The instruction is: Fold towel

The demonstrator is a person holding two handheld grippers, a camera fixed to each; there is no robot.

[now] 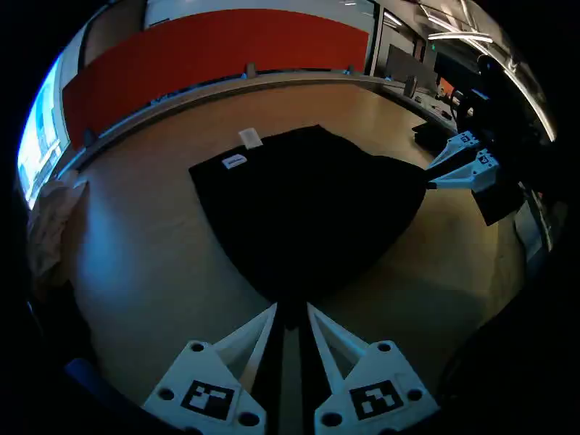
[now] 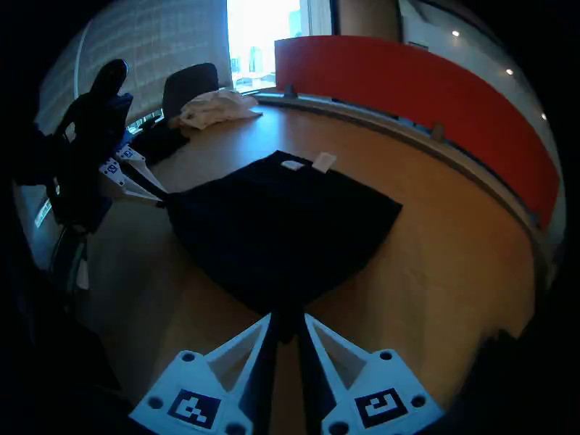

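A black towel (image 1: 304, 210) lies spread on the wooden table (image 1: 145, 239), with a white tag (image 1: 233, 162) near its far edge. My left gripper (image 1: 291, 313) is shut on the towel's near corner, which is pinched between the white fingers. In the left gripper view the right gripper (image 1: 431, 177) holds another corner at the right. In the right gripper view the towel (image 2: 283, 217) stretches away from my right gripper (image 2: 288, 319), shut on its near corner. The left gripper (image 2: 161, 197) grips the far left corner there.
A small white card (image 1: 250, 137) lies on the table just past the towel. A pale cloth heap (image 2: 216, 107) rests at the table's end beside a dark chair (image 2: 190, 83). A red partition (image 1: 217, 54) runs along the table's far edge.
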